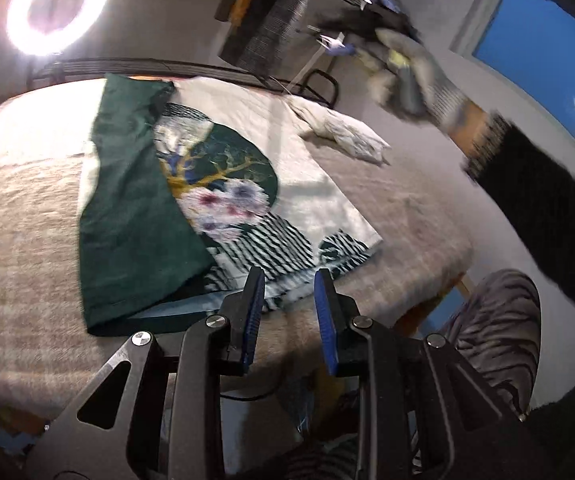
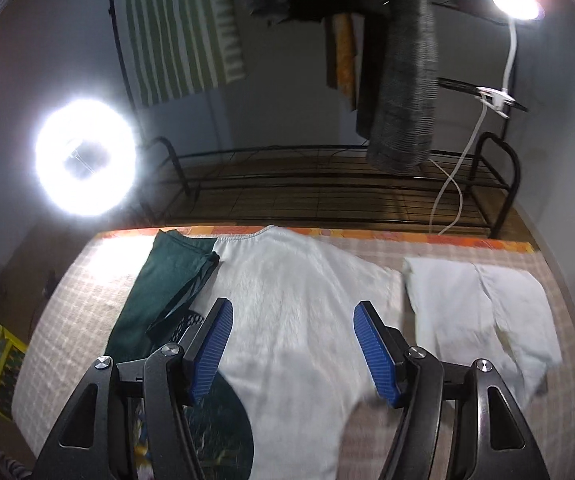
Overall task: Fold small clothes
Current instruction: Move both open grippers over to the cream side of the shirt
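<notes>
Our left gripper (image 1: 289,280) hovers at near hem of printed shirt (image 1: 247,184), jaws slightly parted, nothing between them. Shirt lies flat on checked blanket (image 1: 27,208), green sleeve (image 1: 135,208) folded across print. Our right gripper (image 2: 293,312) hangs above shirt's white side, jaws wide, empty. White folded garment (image 2: 479,304) lies to right, apart.
</notes>
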Demonstrator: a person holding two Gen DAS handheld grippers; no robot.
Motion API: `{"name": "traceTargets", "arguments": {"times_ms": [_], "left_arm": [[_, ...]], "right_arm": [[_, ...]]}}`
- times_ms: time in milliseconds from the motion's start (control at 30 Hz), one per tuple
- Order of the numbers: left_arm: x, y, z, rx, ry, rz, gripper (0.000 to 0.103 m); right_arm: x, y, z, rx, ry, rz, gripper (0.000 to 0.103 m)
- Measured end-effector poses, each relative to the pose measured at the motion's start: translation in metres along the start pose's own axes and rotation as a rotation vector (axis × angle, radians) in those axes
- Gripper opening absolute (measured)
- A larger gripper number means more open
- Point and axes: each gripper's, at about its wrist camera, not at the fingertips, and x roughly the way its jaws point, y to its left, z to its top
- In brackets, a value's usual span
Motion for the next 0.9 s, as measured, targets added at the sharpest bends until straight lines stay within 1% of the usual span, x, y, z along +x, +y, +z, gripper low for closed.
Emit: {"name": "traceTargets", "arguments": {"times_ms": [100,133,200,333,467,600,667,733,833,900], "left_arm": [[-0.002,0.011,0.001,-0.021,-0.013,0.073,0.024],[-0.002,0.013,0.001,-0.012,-0.019,0.110,0.024],[0.000,0.016,0.001,0.008,-0.029,0.162,0.024],[0.009,0.013,0.008,0.018,-0.039,0.192,0.024],[0.028,-0.001,0.019,0.043,-0.039,0.183,0.024],[0.058,-0.031,0.025,0.112,-0.019,0.154,0.024],[0.081,-0.047,0.026,0.130,0.013,0.118,0.024],[0.104,-0.063,0.027,0.150,0.046,0.086,0.024],[0.129,-0.086,0.025,0.201,0.073,0.074,0.024],[0.145,-0.097,0.025,0.224,0.093,0.057,0.024]], "right_arm": [[-0.030,-0.005,-0.022,0.007,-0.032,0.015,0.066],[-0.038,-0.007,-0.028,0.006,-0.042,0.022,0.066],[-0.053,-0.011,-0.042,0.012,-0.062,0.041,0.066],[-0.072,-0.021,-0.061,0.014,-0.088,0.062,0.066],[-0.081,-0.039,-0.078,0.026,-0.113,0.069,0.066],[-0.076,-0.066,-0.093,0.071,-0.083,0.066,0.066],[-0.074,-0.081,-0.100,0.085,-0.071,0.071,0.066],[-0.073,-0.096,-0.107,0.101,-0.060,0.095,0.066],[-0.074,-0.130,-0.117,0.168,-0.061,0.165,0.066],[-0.078,-0.150,-0.122,0.215,-0.071,0.169,0.066]]}}
